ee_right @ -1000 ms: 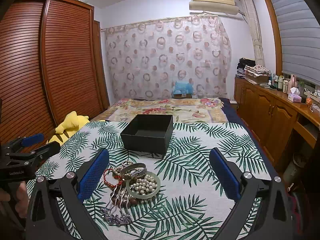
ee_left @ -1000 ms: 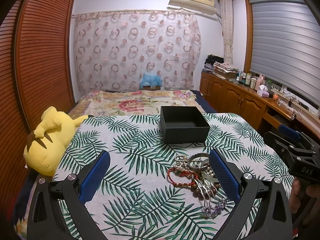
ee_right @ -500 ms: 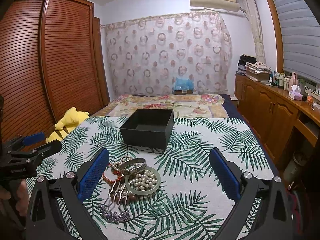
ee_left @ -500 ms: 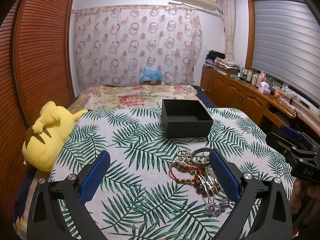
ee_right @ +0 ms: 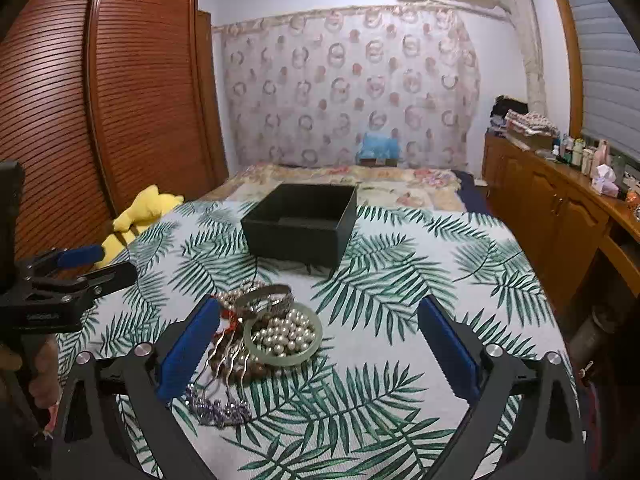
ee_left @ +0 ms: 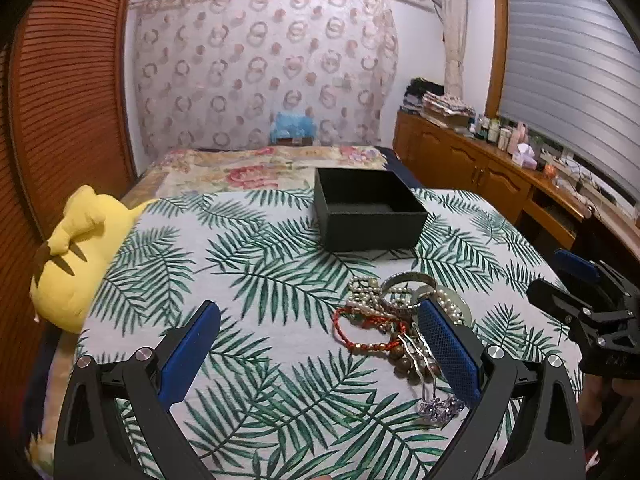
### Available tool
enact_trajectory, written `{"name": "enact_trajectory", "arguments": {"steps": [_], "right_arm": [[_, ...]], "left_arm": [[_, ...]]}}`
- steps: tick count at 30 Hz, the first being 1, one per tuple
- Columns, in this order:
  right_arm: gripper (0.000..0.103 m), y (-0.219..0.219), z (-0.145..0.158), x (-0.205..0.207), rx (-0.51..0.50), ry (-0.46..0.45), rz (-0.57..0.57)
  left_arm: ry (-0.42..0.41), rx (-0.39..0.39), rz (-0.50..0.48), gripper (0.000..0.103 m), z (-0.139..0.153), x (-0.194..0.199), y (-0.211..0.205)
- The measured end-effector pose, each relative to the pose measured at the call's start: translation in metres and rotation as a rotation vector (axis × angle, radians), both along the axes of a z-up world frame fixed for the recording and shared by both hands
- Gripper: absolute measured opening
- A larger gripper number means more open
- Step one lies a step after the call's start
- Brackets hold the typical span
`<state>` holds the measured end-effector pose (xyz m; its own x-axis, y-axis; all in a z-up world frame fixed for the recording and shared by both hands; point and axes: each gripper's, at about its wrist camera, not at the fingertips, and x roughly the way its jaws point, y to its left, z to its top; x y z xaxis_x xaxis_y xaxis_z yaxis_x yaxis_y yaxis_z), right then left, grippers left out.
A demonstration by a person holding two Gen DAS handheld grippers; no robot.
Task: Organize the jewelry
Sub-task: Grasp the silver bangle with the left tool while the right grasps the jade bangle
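Observation:
A heap of jewelry [ee_left: 394,322] lies on the palm-leaf cloth: a red cord bracelet [ee_left: 362,330], a silver bangle [ee_right: 264,298], a pale green bangle [ee_right: 284,338] around white pearls, brown beads and a silver hair comb [ee_right: 224,364]. An open black box [ee_left: 368,210] [ee_right: 302,224] stands behind the heap, nothing visible inside. My left gripper [ee_left: 320,350] hovers open in front of the heap, its right finger over the heap's right side. My right gripper [ee_right: 318,350] is open too, low over the cloth, with the heap by its left finger.
A yellow plush toy [ee_left: 78,248] lies at the table's left edge. Behind the table is a bed with a floral cover [ee_left: 256,170]. Wooden cabinets [ee_right: 560,208] with bottles run along the right, a slatted wardrobe [ee_right: 100,112] stands left.
Both grippers have dipped lower and edged toward the heap, so the box and jewelry sit lower and larger in view. Nothing was picked up.

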<state>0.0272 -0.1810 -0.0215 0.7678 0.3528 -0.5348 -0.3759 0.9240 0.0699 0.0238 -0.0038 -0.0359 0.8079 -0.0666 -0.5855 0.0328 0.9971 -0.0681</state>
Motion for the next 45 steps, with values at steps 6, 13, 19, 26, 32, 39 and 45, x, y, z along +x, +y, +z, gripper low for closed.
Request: {"name": "enact_trajectory", "arguments": {"steps": [6, 13, 19, 26, 32, 39, 45], "right_arm": [[0.089, -0.002, -0.009, 0.003, -0.021, 0.03, 0.025], [0.081, -0.005, -0.024, 0.01, -0.045, 0.064, 0.051], [0.077, -0.004, -0.032, 0.014, -0.055, 0.093, 0.081], [0.076, -0.002, -0.041, 0.015, -0.065, 0.114, 0.104], [0.075, -0.003, -0.043, 0.014, -0.071, 0.123, 0.114], [0.075, -0.004, -0.044, 0.013, -0.082, 0.118, 0.115], [0.075, -0.005, -0.046, 0.015, -0.083, 0.126, 0.12]], "left_arm": [[0.029, 0.008, -0.061, 0.095, -0.005, 0.017, -0.01], [0.101, -0.037, -0.162, 0.095, -0.017, 0.045, -0.024], [0.148, -0.067, -0.21, 0.09, -0.028, 0.068, -0.036], [0.219, -0.113, -0.278, 0.08, -0.037, 0.091, -0.053], [0.283, -0.108, -0.304, 0.08, -0.047, 0.106, -0.066], [0.333, -0.126, -0.309, 0.066, -0.058, 0.118, -0.067], [0.326, -0.131, -0.325, 0.057, -0.058, 0.119, -0.068]]}}
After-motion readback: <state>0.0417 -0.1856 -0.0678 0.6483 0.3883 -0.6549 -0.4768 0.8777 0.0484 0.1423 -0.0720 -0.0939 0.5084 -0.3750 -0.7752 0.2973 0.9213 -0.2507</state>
